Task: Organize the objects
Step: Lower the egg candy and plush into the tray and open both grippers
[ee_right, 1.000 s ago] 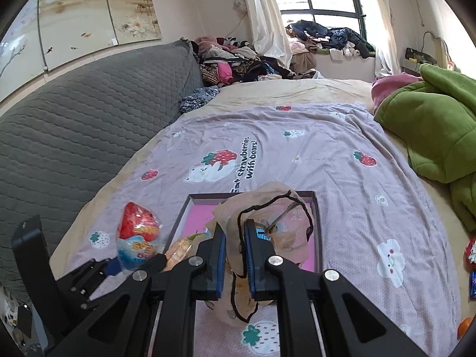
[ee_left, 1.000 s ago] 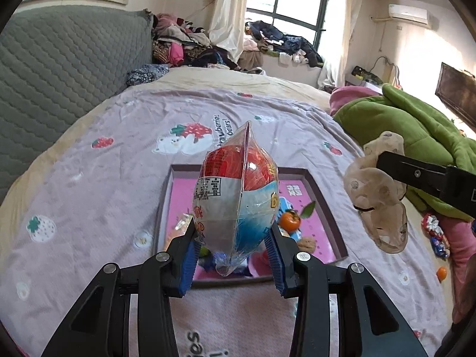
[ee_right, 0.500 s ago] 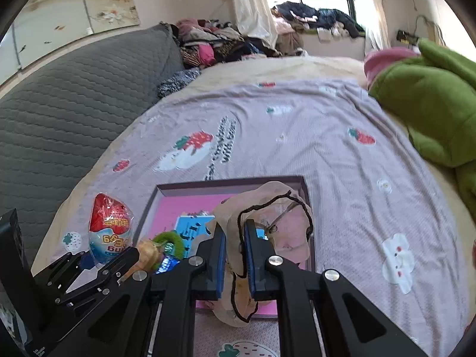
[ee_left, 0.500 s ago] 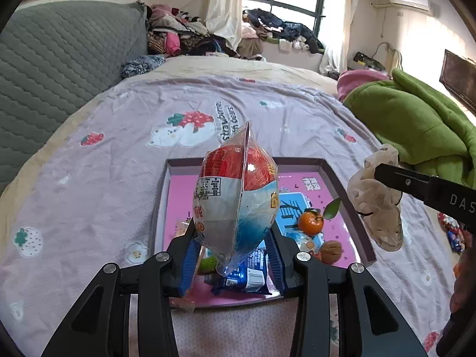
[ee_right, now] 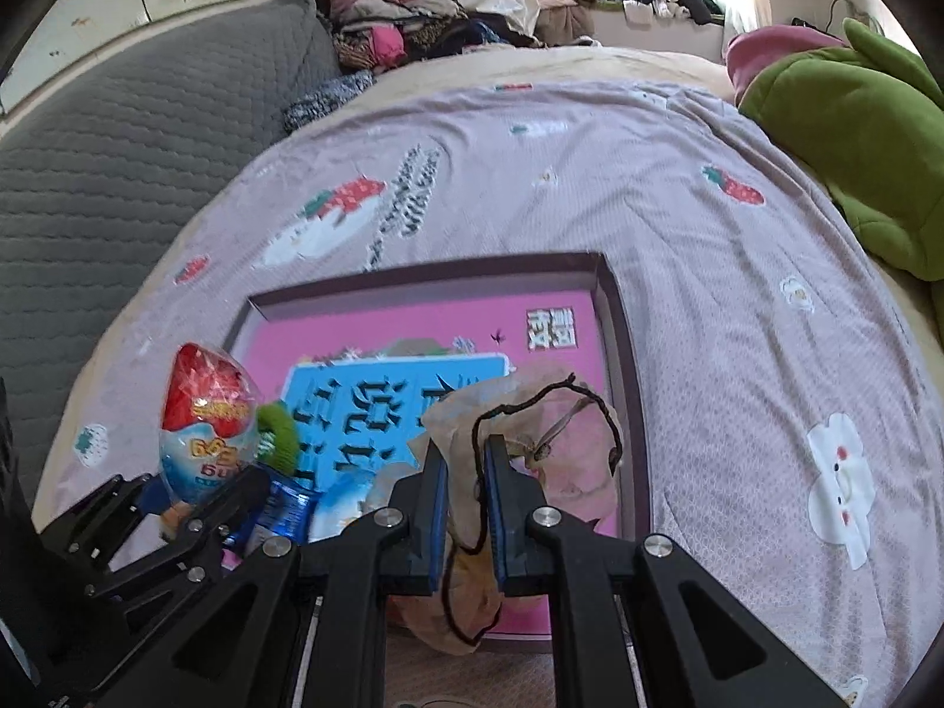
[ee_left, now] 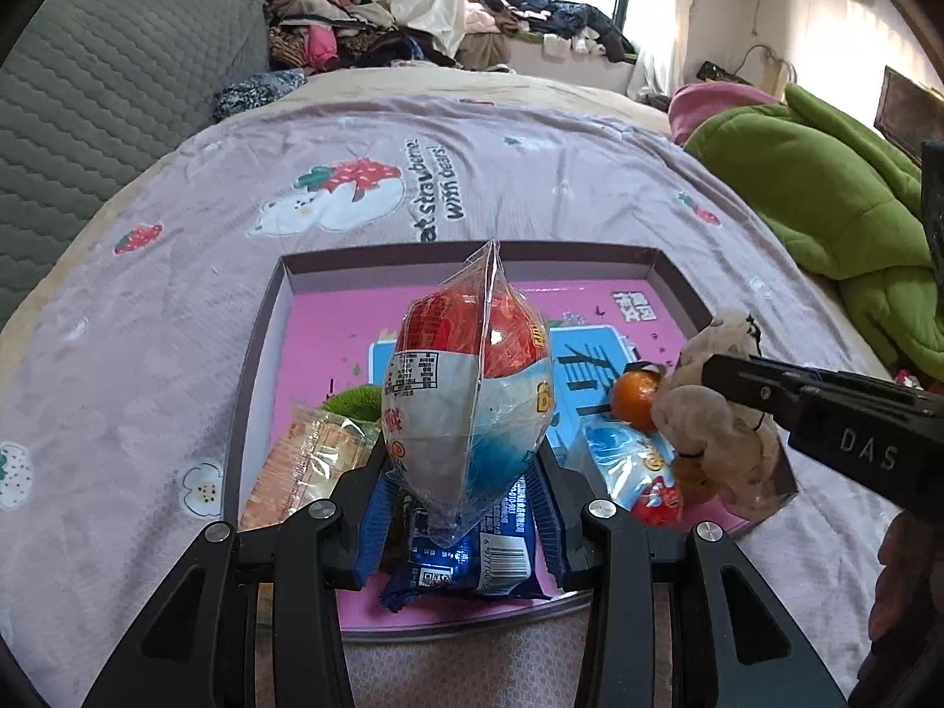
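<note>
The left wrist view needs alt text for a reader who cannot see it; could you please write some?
The left gripper holds a wrapped red, white and blue toy egg above a pink tray of snacks on a bed. At right, the right gripper carries a beige pouch.

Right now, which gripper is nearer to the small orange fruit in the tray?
Right. The right gripper, shut on the beige pouch, hangs right beside the orange fruit. The left gripper, holding the wrapped egg, sits over the tray's near edge, farther off.
</note>
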Motion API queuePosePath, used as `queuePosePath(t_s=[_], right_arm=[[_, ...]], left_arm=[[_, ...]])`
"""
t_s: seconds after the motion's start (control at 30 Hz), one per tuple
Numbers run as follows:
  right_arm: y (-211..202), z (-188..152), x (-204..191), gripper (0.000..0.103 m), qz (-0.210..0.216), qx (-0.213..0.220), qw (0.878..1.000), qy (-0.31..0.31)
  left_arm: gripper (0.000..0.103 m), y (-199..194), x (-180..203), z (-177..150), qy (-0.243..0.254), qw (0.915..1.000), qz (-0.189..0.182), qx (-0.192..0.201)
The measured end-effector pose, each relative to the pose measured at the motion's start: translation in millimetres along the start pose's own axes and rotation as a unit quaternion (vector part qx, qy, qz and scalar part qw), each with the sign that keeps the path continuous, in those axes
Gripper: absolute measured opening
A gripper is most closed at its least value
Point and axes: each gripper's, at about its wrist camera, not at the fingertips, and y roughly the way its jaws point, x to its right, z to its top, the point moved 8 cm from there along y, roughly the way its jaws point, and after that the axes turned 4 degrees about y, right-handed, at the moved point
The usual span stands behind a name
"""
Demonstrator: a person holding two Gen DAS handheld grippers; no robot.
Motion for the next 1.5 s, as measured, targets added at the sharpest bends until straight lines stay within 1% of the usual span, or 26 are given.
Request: queuePosePath(t_s=[0.1,0.17,0.27,0.3,0.43,0.5,0.63,0.83,1.07,1.27,1.5], right_arm=[[7,-2,3,0.014,-0.013,-0.006,1.0,-0.003],[10,-3,3,0.014,-0.013,-0.01,1.0,-0.004],[9,-3,2,0.017,-0.022,-0.011,1.0,-0.012],[8,-2,1,0.017,-0.026,-0.011,1.0,-0.014],[6,-2,0,0.022,-0.035,-0.014,0.999,-0.02],[4,-1,0,0.024,-0.041,-0.013,0.999,-0.024],[0,1,1,0.034,-0.058,-0.01,0.998,-0.039],[-10,5,-1,0.038,-0.059,-0.001,0.997,-0.045],[-17,7,-9,0.04,-0.062,0.0,0.996,-0.057],[-28,9,-15,0.04,-0.064,0.006,0.996,-0.062],[-52,11,-23,0.04,-0.057,0.017,0.996,-0.065]], left_arm=[[0.043,7,1,-1,0.001,1.0,0.001,-0.006],[0.043,10,0,-3,0.0,0.9999,0.004,-0.009],[0.045,12,-1,-4,0.001,0.9999,0.009,-0.012],[0.046,12,-1,-4,0.002,0.9998,0.011,-0.014],[0.061,11,-1,-4,0.002,0.9999,0.005,-0.014],[0.064,9,0,-4,0.006,0.9999,0.003,-0.014],[0.064,4,0,-3,0.017,0.9997,0.013,-0.009],[0.064,-6,-1,-1,0.016,0.9998,0.01,-0.002],[0.064,-17,1,-1,0.017,0.9998,0.004,0.004],[0.064,-29,-4,1,0.013,0.9998,0.013,0.01],[0.064,-55,-8,6,0.006,0.9995,0.02,0.023]])
